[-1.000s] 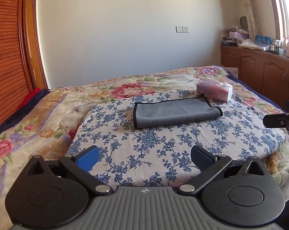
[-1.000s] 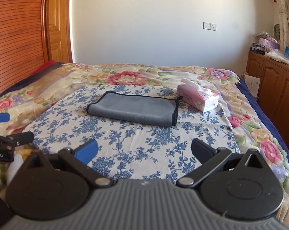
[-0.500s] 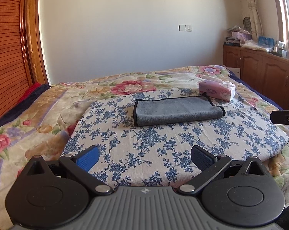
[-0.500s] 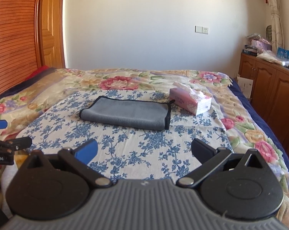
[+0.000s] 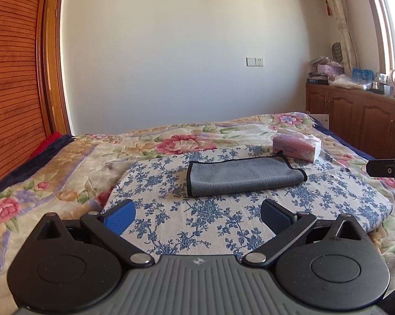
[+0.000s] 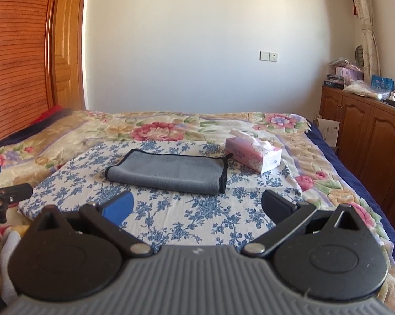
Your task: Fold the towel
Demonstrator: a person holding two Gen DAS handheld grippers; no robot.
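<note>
A grey towel with black trim (image 5: 243, 176) lies folded flat on a blue-flowered white cloth (image 5: 210, 218) on the bed; it also shows in the right wrist view (image 6: 171, 174). My left gripper (image 5: 197, 216) is open and empty, held back from the towel near the cloth's front edge. My right gripper (image 6: 196, 207) is open and empty, also short of the towel. Each gripper shows at the edge of the other's view, the right one (image 5: 386, 169) and the left one (image 6: 3, 197).
A pink tissue box (image 5: 297, 148) stands just behind the towel's right end, also seen in the right wrist view (image 6: 254, 155). A floral quilt (image 5: 66, 162) covers the bed. Wooden cabinets (image 5: 355, 120) line the right wall; a slatted wooden door (image 5: 11, 92) is at the left.
Both grippers have tilted up and drawn back a little, so the towel sits lower in both views. The towel has not moved. Both stay open.
</note>
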